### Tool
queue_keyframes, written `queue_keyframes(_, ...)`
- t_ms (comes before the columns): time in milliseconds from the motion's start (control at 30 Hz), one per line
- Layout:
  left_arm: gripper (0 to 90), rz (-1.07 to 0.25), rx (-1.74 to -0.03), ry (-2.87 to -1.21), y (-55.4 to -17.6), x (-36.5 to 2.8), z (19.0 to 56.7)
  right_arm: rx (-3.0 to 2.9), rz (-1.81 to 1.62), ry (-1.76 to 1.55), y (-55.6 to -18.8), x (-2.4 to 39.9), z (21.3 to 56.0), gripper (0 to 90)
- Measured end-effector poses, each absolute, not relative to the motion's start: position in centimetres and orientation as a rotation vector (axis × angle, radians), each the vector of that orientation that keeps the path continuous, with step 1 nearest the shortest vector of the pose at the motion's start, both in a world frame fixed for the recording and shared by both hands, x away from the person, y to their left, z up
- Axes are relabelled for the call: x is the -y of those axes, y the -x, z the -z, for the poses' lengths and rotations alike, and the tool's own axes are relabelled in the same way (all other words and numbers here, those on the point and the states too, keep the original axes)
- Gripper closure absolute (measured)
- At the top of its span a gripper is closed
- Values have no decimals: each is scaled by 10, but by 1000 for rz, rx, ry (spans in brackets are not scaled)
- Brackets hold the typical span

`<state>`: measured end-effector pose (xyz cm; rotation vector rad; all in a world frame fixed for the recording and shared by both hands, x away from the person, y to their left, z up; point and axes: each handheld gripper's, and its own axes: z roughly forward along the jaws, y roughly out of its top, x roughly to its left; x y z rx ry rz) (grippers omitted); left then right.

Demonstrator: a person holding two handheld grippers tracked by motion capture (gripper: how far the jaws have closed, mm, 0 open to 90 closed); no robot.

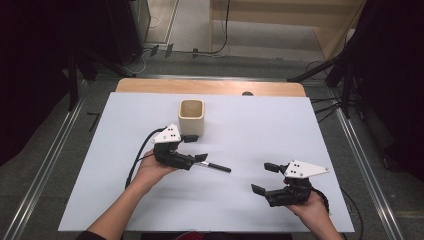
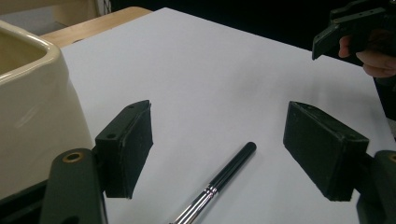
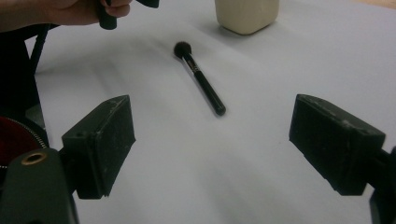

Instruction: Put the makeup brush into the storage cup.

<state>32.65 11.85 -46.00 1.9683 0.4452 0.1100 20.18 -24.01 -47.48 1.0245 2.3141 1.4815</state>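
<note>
A makeup brush [image 1: 215,167] with a black handle and silver ferrule lies flat on the white board [image 1: 300,130]. My left gripper [image 1: 196,148] is open above its bristle end. In the left gripper view the handle [image 2: 229,174] runs between the wide-apart jaws of the gripper [image 2: 219,135] without touching them. My right gripper [image 1: 265,178] is open near the board's front right and holds nothing. In the right gripper view that gripper [image 3: 210,135] faces the brush [image 3: 201,80], whose dark bristle head lies at the far end.
A cream square cup [image 1: 191,117] stands upright just behind the left gripper, seen close at the left as the cup [image 2: 28,102] and far off as the cup [image 3: 246,14]. Bare wooden table edge [image 1: 210,86] shows behind the board. Stands and cables surround the table.
</note>
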Motion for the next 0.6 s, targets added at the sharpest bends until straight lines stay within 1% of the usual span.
queue_keyframes(167,247,-92,-425,-1972,-331,-111,459,-2317,-1486,-1019,-202,240,475,152)
queue_keyframes(333,248,-5,-310,-2065,-335,-102,460,-2319,-1489,-1020,-201,240,474,152)
queue_keyframes(400,248,-2,-250,-2103,-335,-100,460,-2316,-1494,-1016,-201,240,474,152)
queue_keyframes(433,248,-2,-250,-2103,-335,-100,460,-2318,-1494,-1014,-201,240,474,152)
queue_keyframes(467,249,-7,-212,-2113,-337,-99,458,-2319,-1494,-1014,-200,240,474,152)
queue_keyframes(600,255,35,-173,-2121,-344,-98,454,-2328,-1504,-1010,-200,239,473,152)
